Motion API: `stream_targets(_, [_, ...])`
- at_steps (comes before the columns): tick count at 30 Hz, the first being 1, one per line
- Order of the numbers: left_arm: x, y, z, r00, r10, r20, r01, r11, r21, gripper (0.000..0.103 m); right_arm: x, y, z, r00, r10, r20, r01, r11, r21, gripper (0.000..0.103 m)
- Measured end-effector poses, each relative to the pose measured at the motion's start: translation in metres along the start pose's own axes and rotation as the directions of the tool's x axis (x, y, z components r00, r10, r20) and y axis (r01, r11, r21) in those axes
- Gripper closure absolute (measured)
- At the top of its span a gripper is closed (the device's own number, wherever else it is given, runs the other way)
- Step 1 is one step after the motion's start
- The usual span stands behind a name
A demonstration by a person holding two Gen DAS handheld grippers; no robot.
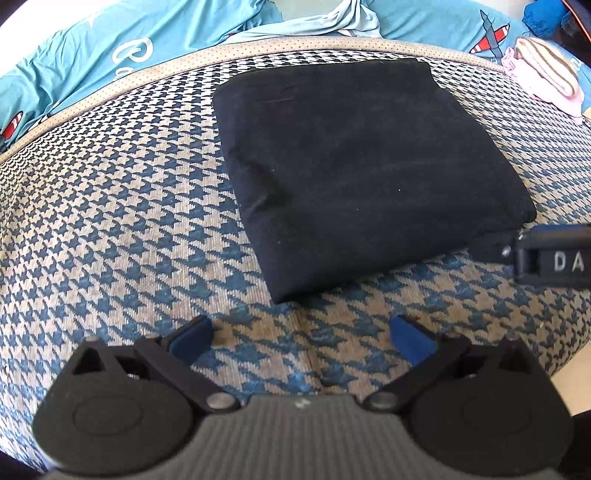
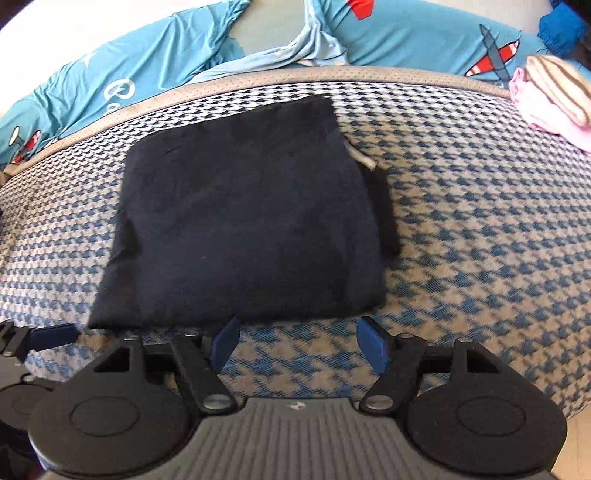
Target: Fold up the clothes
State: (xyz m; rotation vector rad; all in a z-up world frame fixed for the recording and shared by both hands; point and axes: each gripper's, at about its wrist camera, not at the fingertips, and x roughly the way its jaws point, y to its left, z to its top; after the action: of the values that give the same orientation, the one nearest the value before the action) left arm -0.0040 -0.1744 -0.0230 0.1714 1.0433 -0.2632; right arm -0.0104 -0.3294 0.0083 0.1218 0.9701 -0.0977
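A houndstooth-patterned cushion (image 1: 110, 206) in blue and beige fills the near ground of both wrist views, edged at the back by a beige dotted border. Nearest the left wrist camera, the left gripper (image 1: 301, 338) hovers just over the bare cushion with its blue fingertips (image 1: 192, 338) spread wide, grasping nothing and short of the cloth's near corner. The right gripper (image 2: 297, 341) is likewise released, its blue pads (image 2: 225, 341) held apart above the cushion, just shy of the cloth's near edge and empty. Both tools point forward and slightly down toward the cloth. Just beyond them lies the folded black garment (image 1: 369, 162), a flat, roughly square packet resting on the cushion; in the right view a pale tag or cord end (image 2: 360, 157) pokes from its right edge. Far right sits a striped and pink folded pile (image 1: 546, 77). Behind the border lies rumpled turquoise bedding (image 2: 424, 33) printed with aeroplanes.
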Motion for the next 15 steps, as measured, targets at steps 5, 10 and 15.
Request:
stream_targets(5, [0.0, 0.0, 0.0, 1.0, 0.0, -0.003, 0.0, 1.0, -0.001, 0.0, -0.003, -0.018, 0.006, 1.0, 0.001, 0.01, -0.001, 0.999, 0.033, 0.033])
stream_targets(10, [-0.001, 0.0, -0.002, 1.0, -0.001, 0.01, 0.001, 1.0, 0.0, 0.0, -0.007, -0.034, 0.005, 0.999, 0.036, 0.022, -0.038, 0.997, 0.071, 0.032])
stream_targets(15, [-0.002, -0.001, -0.005, 1.0, 0.003, 0.026, -0.003, 1.0, -0.004, 0.0, -0.005, -0.046, 0.001, 0.999, 0.044, 0.015, -0.045, 0.995, 0.093, 0.031])
